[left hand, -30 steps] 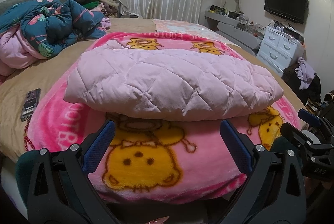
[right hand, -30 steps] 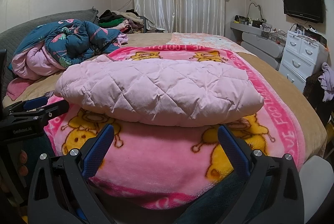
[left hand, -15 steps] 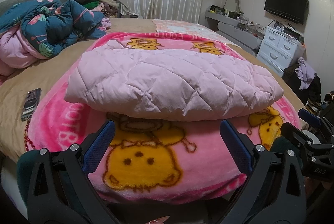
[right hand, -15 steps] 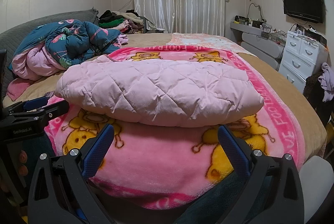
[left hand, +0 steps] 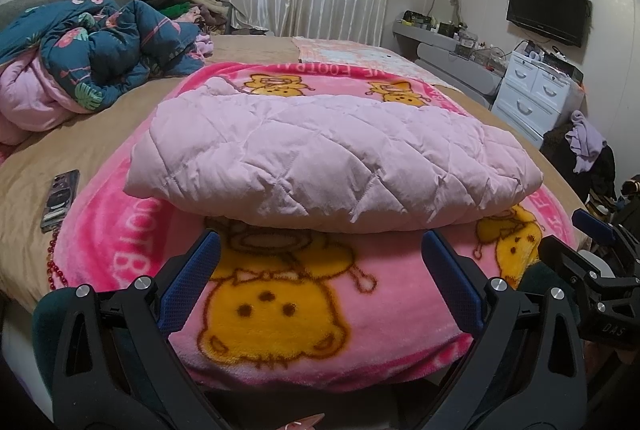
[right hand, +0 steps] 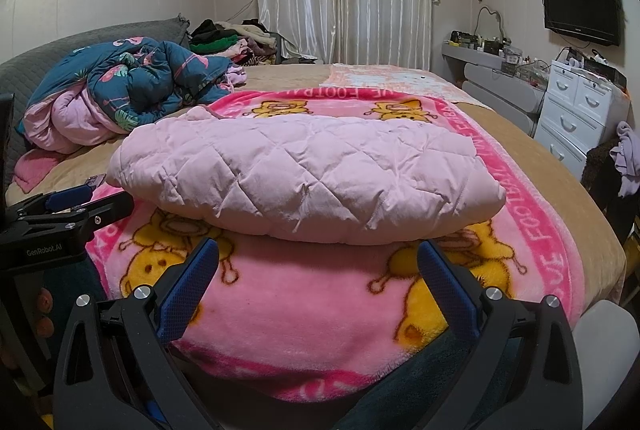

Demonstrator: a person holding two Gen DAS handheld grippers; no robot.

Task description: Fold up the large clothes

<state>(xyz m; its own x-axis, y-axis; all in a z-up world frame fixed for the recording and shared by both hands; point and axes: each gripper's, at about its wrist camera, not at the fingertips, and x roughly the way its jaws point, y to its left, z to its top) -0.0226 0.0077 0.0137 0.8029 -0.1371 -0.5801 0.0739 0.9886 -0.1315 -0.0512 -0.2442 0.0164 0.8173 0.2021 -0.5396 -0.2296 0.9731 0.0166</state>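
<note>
On the pink cartoon blanket (left hand: 280, 310) spread over the bed (right hand: 560, 165), the folded quilted pink garment (left hand: 328, 165) lies crosswise just ahead of both the left gripper (left hand: 320, 270) and right gripper (right hand: 318, 270), jaws apart and empty, neither clearly nearer.

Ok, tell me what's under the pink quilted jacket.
The pink quilted jacket lies folded on a pink cartoon-bear blanket, spread over the tan bed. Whatever sits directly beneath the jacket is covered.
</note>
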